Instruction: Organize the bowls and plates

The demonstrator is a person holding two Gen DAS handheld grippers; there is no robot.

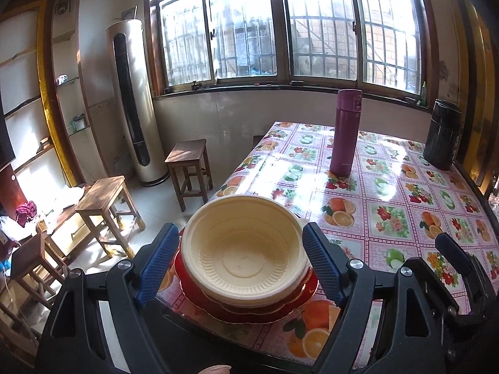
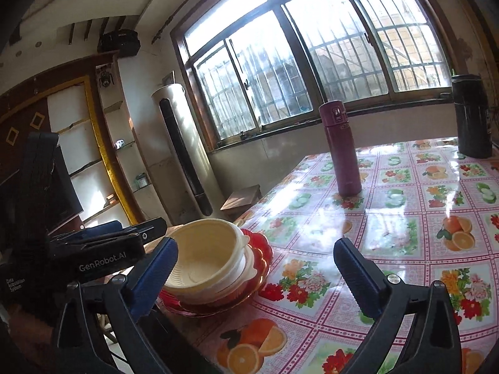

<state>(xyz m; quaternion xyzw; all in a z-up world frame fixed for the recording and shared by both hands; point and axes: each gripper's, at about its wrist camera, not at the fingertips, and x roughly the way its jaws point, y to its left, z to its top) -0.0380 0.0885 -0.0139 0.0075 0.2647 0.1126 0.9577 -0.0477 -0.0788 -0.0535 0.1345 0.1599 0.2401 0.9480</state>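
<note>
A stack of cream bowls (image 1: 246, 249) sits on red scalloped plates (image 1: 249, 310) at the near left corner of the table (image 1: 405, 218). My left gripper (image 1: 241, 255) is open, its blue fingers (image 1: 159, 261) either side of the top bowl, apart from it. In the right wrist view the bowls (image 2: 205, 258) and red plates (image 2: 259, 249) lie at lower left. My right gripper (image 2: 255, 268) is open and empty over the tablecloth, just right of the stack. The left gripper's body (image 2: 106, 249) shows at the left there.
A purple flask (image 1: 346, 132) stands mid-table and a black flask (image 1: 441, 134) at the far right corner. Wooden stools (image 1: 190, 171) stand on the floor left of the table, beside a tall air conditioner (image 1: 137, 103). The table's left edge runs beside the stack.
</note>
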